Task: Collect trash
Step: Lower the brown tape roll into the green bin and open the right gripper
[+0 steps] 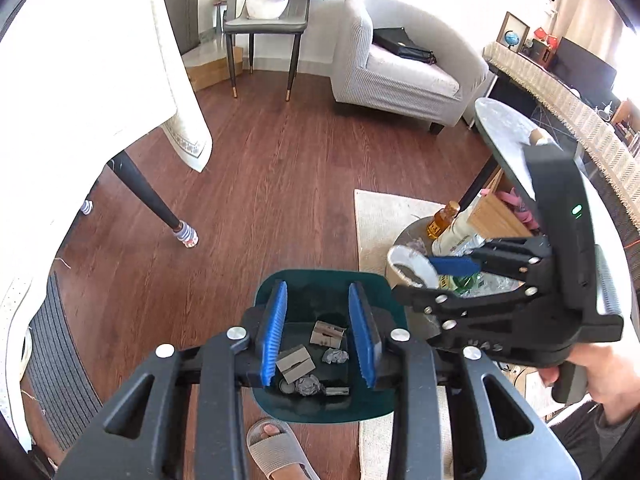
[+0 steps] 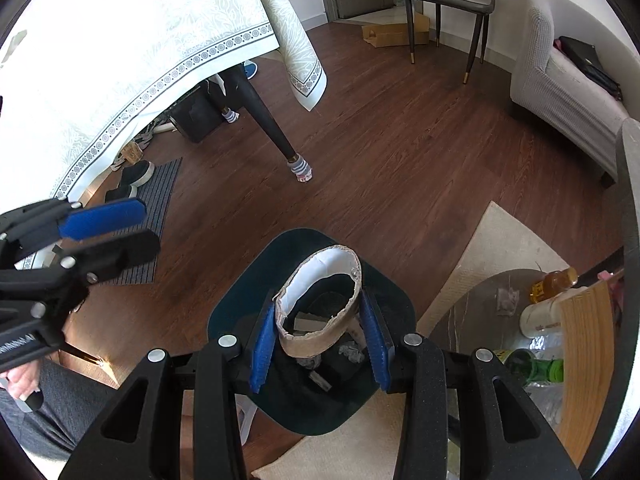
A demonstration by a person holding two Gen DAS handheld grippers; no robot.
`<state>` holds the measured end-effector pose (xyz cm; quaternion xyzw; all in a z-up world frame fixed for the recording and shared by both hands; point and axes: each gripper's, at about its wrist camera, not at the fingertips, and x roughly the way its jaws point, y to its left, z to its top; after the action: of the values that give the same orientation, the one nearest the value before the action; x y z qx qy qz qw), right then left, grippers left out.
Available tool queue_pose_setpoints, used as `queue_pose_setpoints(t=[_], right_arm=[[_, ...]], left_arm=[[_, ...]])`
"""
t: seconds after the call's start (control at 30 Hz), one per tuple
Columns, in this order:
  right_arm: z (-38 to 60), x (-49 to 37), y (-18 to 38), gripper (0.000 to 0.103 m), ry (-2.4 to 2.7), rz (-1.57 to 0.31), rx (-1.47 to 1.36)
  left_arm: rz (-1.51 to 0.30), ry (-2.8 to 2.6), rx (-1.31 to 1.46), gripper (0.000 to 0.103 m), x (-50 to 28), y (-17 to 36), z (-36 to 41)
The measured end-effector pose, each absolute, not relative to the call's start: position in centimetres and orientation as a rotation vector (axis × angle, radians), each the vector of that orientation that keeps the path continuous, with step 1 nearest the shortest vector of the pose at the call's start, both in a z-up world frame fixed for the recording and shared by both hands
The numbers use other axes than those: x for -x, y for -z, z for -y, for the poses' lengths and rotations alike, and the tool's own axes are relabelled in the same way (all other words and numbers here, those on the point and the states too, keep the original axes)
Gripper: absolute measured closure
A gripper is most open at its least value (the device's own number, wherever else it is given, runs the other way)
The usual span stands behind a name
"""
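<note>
torn cardboard ring (image 2: 320, 312) pinched by right tool (image 2: 320, 344); left tool (image 1: 320, 332) spread above teal bin (image 1: 384, 400).

Plenty of bare wood floor (image 2: 400, 168) open past the dark green bin (image 2: 240, 300), all the way out to the chair (image 1: 266, 36) and the grey armchair (image 1: 400, 72). Tight right above the bin mouth though: cardboard ring (image 2: 320, 300) sitting between the right gripper (image 2: 320, 340) pads over the opening, left gripper (image 1: 318, 328) spread open over it too. Blocked to the left by the table leg (image 2: 264, 120) and hanging tablecloth (image 2: 140, 40), to the right by the low round table (image 2: 480, 300) crowded with bottles (image 2: 552, 280).
</note>
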<state>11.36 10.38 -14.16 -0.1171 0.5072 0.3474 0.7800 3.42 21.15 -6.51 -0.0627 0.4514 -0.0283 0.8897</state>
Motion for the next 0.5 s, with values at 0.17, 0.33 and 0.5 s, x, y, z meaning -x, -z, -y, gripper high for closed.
queue_pose_setpoints(t=[0.17,0.33,0.5], right_arm=[[-10.7,-11.0,15.9,0.062,-0.751,-1.124,0.280],[-10.6,-10.9,18.5,0.062,-0.746,-1.168,0.313],[-11.2,-10.5,21.4,0.062,-0.756,-1.226,0.353]], left_arm=[[-0.867,0.083,0.126,0.076,-2.9,3.6,-20.5],[-0.824,0.085,0.118,0.079,-2.4,1.3,-20.4],[-0.788,0.082,0.147,0.079,-2.2,-0.5,-20.5]])
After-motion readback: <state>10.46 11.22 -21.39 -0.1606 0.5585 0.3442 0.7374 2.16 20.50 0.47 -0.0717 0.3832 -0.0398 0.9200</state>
